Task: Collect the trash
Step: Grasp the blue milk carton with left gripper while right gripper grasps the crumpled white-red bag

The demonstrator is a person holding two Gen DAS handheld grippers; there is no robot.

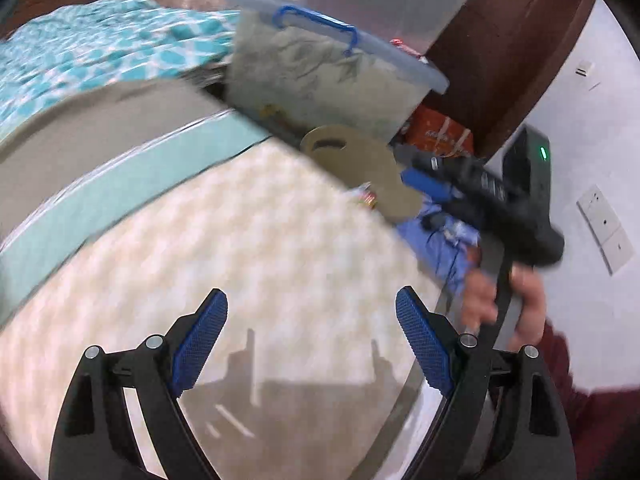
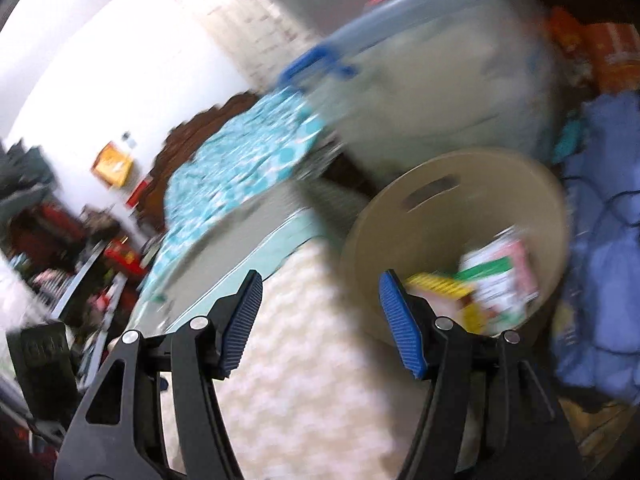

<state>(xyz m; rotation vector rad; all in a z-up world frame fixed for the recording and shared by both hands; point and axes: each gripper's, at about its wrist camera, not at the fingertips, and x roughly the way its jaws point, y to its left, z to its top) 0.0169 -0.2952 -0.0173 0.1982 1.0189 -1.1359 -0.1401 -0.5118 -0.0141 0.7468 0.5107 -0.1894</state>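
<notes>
A round tan bin [image 2: 440, 208] stands past the table's far right corner and holds several colourful packets [image 2: 496, 284], one of them yellow [image 2: 444, 286]. My right gripper [image 2: 320, 280] is open and empty just left of the bin's rim, over the table's edge. In the left wrist view the bin [image 1: 352, 160] lies ahead to the right. The right gripper [image 1: 416, 168] hovers over it, held by a hand [image 1: 528, 300]. My left gripper [image 1: 312, 292] hangs open and empty above the cream patterned tablecloth [image 1: 260, 240]. Both views are blurred by motion.
A clear storage box with a blue lid and handle [image 1: 320, 72] stands behind the bin. A bed with a teal patterned cover [image 1: 100, 52] lies to the left. Blue cloth [image 2: 608, 240] is piled right of the bin, with orange packaging [image 1: 440, 136] near it.
</notes>
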